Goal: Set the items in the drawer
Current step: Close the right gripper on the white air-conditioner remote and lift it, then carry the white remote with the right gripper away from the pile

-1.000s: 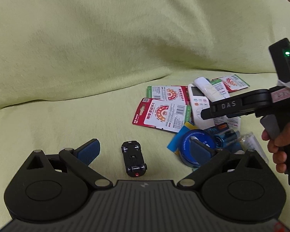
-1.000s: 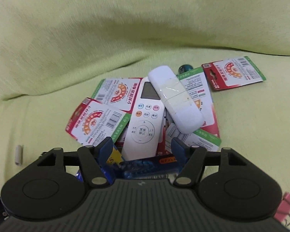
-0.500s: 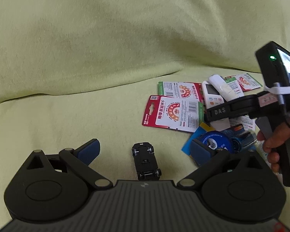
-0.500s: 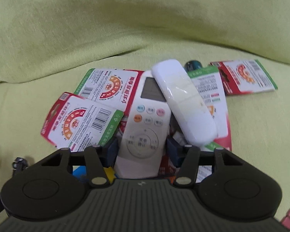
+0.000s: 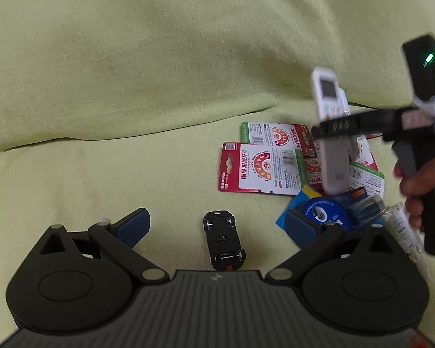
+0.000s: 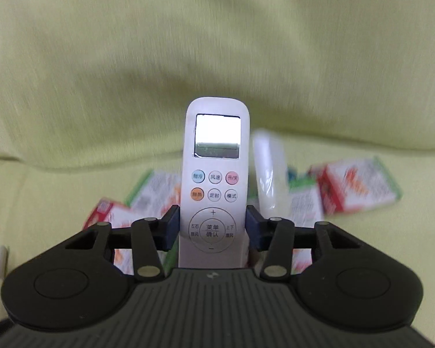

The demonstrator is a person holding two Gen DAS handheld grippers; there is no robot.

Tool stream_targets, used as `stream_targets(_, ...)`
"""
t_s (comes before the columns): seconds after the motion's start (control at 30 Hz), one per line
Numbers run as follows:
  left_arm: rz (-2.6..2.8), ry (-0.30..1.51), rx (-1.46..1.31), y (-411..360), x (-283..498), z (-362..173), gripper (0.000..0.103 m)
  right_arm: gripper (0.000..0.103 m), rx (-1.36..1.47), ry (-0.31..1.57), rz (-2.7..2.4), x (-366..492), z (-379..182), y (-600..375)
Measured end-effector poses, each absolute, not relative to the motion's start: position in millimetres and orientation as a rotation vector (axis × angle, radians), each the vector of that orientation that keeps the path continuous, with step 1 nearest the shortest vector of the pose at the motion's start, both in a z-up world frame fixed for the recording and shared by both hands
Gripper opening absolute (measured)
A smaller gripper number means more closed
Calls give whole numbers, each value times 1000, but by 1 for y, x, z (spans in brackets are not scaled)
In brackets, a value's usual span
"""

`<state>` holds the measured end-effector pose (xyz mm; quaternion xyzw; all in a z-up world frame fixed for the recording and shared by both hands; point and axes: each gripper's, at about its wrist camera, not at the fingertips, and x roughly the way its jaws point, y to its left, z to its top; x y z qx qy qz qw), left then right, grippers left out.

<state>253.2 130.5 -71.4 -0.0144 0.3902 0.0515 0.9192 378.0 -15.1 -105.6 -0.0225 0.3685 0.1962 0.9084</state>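
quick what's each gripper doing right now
Left gripper: open, holding nothing; a toy car lies between its fingers.
Right gripper: closed on the white remote, lifted off the pile.

The remote control (image 6: 214,185) is white with a pale grey screen and six round buttons in light blue, white, pink and orange, and the right gripper (image 6: 212,229) around it is black with dark blue pads (image 6: 171,226), as is the left gripper (image 5: 217,226). The toy car (image 5: 224,239) is black with grey wheels and a red spot at its near end, lying on a plain yellow-green blanket (image 5: 130,72). To its right, the packaging cards (image 5: 259,168) are red and white with green edges, orange arcs and black barcodes, and the round tin (image 5: 326,213) is blue with white print.
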Motion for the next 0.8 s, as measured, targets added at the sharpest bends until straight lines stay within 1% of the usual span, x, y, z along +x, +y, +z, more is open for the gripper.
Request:
stream_targets(0.17,103,792,-40,129,249,-64,100,43,-15,659,425,366,-65,-40)
stream_targets(0.2,101,790,-41,128,247,-63,100,42,-16,651,427,360,-59,-46)
stream_targets(0.23,98,788,-40,127,246,-61,100,27,-20,655,432,354,-55,-54)
stream_targets(0.27,96,787,-39,126,244,-60,100,17,-25,664,439,347,-52,-62)
stream_targets(0.4,74,783,-50,120,233,-56,100,16,-55,766,428,306,-65,-100)
stream_targets(0.47,59,788,-51,114,228,-57,100,16,-14,815,407,288,-78,-124)
stream_targets(0.53,43,794,-48,107,223,-58,100,18,60,870,394,276,-93,-147)
stream_targets(0.57,35,797,-47,104,221,-58,100,21,106,893,385,274,-99,-157)
stream_targets(0.6,27,802,-46,100,220,-59,100,31,154,903,375,274,-105,-166)
stream_targets(0.63,23,807,-45,96,219,-59,100,36,201,910,366,275,-111,-173)
stream_targets(0.7,15,813,-41,87,217,-58,100,37,259,926,352,274,-120,-186)
stream_targets(0.73,8,812,-36,84,216,-58,100,39,266,930,347,271,-124,-190)
stream_targets(0.77,2,811,-30,80,215,-58,100,42,265,933,347,266,-128,-192)
stream_targets(0.8,-1,810,-22,77,214,-58,100,49,259,936,342,261,-132,-193)
